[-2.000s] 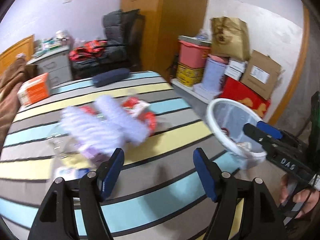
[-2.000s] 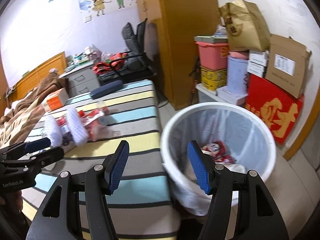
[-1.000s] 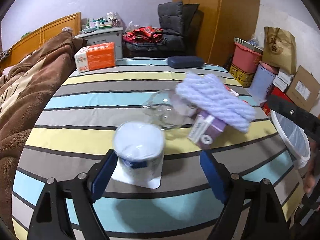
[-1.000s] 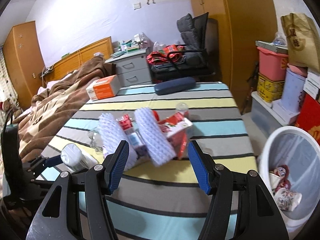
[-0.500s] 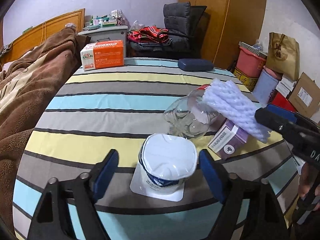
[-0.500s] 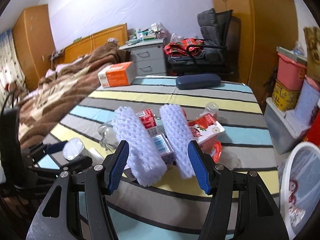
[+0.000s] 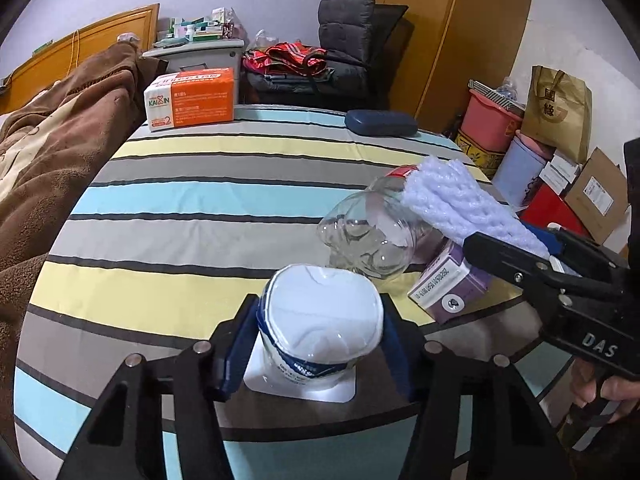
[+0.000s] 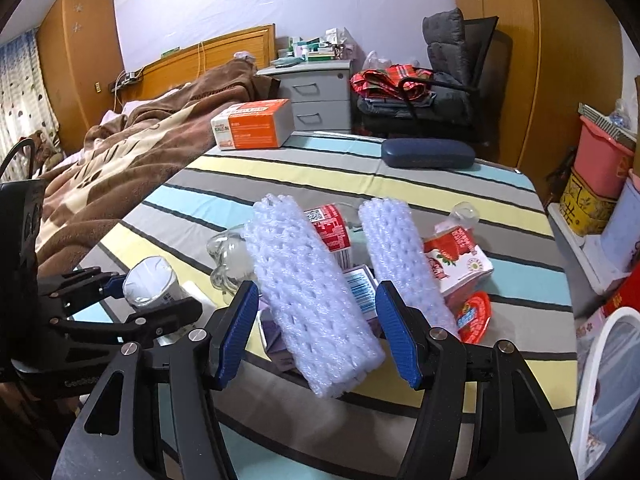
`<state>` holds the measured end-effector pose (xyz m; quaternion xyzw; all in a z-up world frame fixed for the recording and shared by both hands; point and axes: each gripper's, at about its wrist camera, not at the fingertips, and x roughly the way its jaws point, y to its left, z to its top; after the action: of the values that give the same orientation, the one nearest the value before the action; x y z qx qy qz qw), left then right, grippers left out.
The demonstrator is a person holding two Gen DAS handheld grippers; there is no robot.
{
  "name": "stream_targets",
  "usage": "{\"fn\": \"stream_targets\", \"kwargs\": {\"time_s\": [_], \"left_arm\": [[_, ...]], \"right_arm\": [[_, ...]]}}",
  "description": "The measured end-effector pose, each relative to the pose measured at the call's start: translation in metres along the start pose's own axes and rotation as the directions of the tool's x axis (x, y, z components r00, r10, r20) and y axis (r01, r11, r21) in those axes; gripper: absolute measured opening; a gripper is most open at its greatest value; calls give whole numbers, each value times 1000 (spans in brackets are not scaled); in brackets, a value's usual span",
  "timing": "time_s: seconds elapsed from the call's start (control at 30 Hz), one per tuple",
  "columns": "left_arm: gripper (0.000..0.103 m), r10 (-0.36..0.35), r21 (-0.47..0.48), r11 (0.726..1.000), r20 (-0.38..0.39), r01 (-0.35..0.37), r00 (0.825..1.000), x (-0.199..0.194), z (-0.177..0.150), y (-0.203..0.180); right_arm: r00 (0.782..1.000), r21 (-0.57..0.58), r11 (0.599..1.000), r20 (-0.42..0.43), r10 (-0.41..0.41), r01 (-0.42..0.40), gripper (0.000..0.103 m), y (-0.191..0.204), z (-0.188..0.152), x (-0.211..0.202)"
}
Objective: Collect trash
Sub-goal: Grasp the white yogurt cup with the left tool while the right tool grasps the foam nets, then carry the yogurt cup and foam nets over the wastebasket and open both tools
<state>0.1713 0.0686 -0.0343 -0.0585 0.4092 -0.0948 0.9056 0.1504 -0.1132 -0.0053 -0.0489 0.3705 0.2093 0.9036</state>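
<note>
Grab step: left gripper (image 7: pixel 318 344) has just closed and is clamped on the white cup (image 7: pixel 320 320) at 6 o'clock on the bed (image 7: pixel 192 216), right gripper (image 8: pixel 316 332) closing around the foam sleeve (image 8: pixel 312 300), pads not clearly touching; next, lift both into the bin (image 8: pixel 596 368) at 3 o'clock.

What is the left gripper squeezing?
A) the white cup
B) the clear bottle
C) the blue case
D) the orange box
A: in the left wrist view the left gripper has its blue pads pressed on both sides of the white cup, denting it.
</note>
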Motion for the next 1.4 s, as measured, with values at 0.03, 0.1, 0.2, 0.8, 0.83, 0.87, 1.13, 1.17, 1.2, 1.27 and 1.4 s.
{"fn": "stream_targets", "kwargs": {"time_s": [0.03,0.1,0.2,0.8,0.83,0.87,1.13,1.17,1.2,1.27,1.4], "left_arm": [[60,1,-2,1000,0,-1,1000,0,0,0],[60,0,-6,1000,0,0,1000,0,0,1],[60,4,-2,1000,1,-4,1000,-1,-1,-1],[60,2,39,999,55,-4,998,-26,2,-22],[60,0,43,999,59,-3,998,-28,2,-23],[60,-3,47,999,62,0,998,-29,3,-25],[60,-21,76,997,84,14,996,-40,4,-44],[60,-23,78,997,87,16,996,-42,4,-47],[60,-28,83,996,89,20,996,-43,5,-50],[60,-34,94,995,95,25,995,-45,5,-57],[60,-52,116,992,107,39,993,-49,8,-72]], "right_arm": [[1000,-1,1000,-2,-5,5,50,0,-1,0],[1000,-1,1000,-3,-1,1,44,0,-1,0],[1000,5,1000,0,-1,1,37,0,-1,0],[997,86,996,64,-37,31,32,-8,-8,-21],[997,88,995,66,-41,35,32,-9,-9,-23],[997,91,995,70,-46,39,32,-9,-9,-24],[992,139,988,96,-78,64,32,-18,-17,-39],[991,144,987,99,-85,70,32,-19,-18,-41],[991,151,986,102,-90,74,32,-22,-19,-43],[989,163,984,110,-97,78,32,-25,-21,-47],[985,188,977,121,-122,98,32,-33,-26,-56]]}}
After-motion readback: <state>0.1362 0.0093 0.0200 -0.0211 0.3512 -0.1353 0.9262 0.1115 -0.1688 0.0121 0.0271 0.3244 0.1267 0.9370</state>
